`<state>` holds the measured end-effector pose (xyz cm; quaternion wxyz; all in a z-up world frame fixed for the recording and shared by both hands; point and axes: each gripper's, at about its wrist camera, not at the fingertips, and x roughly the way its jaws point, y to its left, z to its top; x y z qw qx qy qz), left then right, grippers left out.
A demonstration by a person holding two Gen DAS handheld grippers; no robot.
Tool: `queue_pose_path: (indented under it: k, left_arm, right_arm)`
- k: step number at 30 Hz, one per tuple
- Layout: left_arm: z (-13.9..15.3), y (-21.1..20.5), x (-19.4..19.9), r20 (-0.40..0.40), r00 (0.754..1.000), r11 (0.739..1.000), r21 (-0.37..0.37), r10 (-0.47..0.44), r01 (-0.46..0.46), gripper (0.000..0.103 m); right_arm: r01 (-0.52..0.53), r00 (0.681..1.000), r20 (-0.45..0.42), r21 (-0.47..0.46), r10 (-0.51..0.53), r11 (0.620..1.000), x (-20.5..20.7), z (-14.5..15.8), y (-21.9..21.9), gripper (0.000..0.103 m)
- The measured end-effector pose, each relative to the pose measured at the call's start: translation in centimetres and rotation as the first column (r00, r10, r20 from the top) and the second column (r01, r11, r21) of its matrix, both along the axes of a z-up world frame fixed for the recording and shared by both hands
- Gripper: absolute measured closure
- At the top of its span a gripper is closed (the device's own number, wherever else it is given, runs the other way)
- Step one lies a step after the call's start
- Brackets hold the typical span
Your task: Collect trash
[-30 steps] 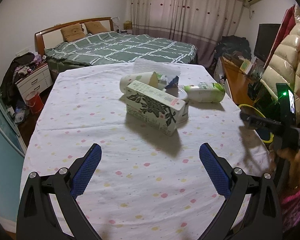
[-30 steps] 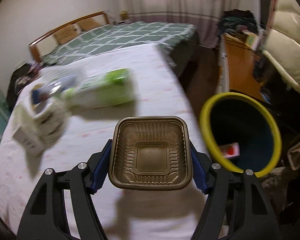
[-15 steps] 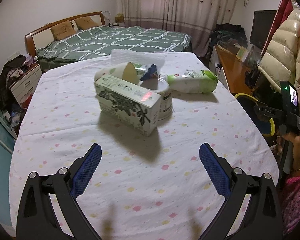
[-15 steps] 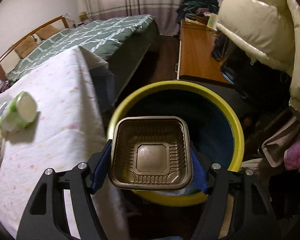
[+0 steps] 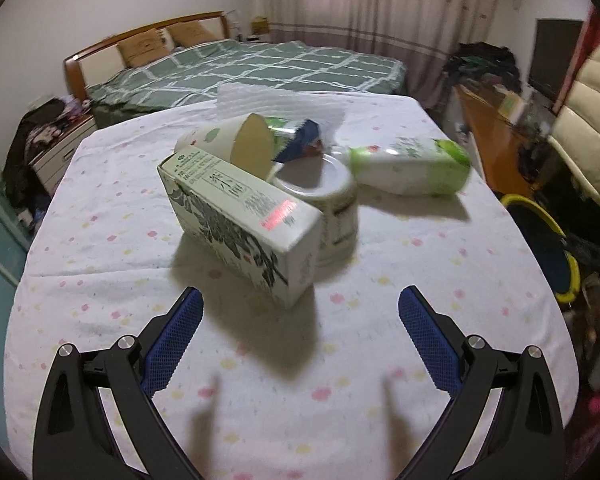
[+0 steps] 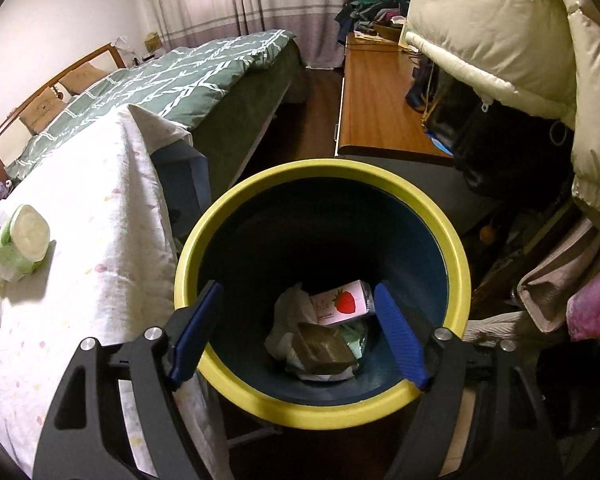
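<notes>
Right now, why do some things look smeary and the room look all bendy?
Left wrist view: the lying green-and-white bottle is smeared by motion blur, while the white printed carton casts a dark shadow toward the camera. Right wrist view: the fisheye lens curves the room, and the yellow-rimmed bin is dark inside.

The left wrist view looks down across the worktop (image 5: pixel 100 264); the right peers closely into the bin (image 6: pixel 320 412), sharing the worktop's edge.

Brown tray (image 6: pixel 323 346) — seemingly upturned — inside yellow-rimmed bin (image 6: pixel 458 264)
</notes>
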<state>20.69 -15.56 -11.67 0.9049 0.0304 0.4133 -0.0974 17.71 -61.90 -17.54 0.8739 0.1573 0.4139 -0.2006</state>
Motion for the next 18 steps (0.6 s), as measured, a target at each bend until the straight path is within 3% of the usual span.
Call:
queue_pose_path:
  k: [7,18]
  left_arm:
    - [-1.5,1.2,3.3,-0.027,0.990,0.990,-0.007,0.142,-0.142,0.006]
    - [-1.6,6.7,2.9,-0.042,0.972,0.972,-0.016,0.233,-0.234,0.006]
  right_arm:
    - [-0.016,1.000,0.002,0.010,0.016,1.000,-0.2,-0.1,0.2,0.029]
    - [-0.042,0.999,0.005,0.021,0.042,0.999,0.2,-0.3,1.6,0.029]
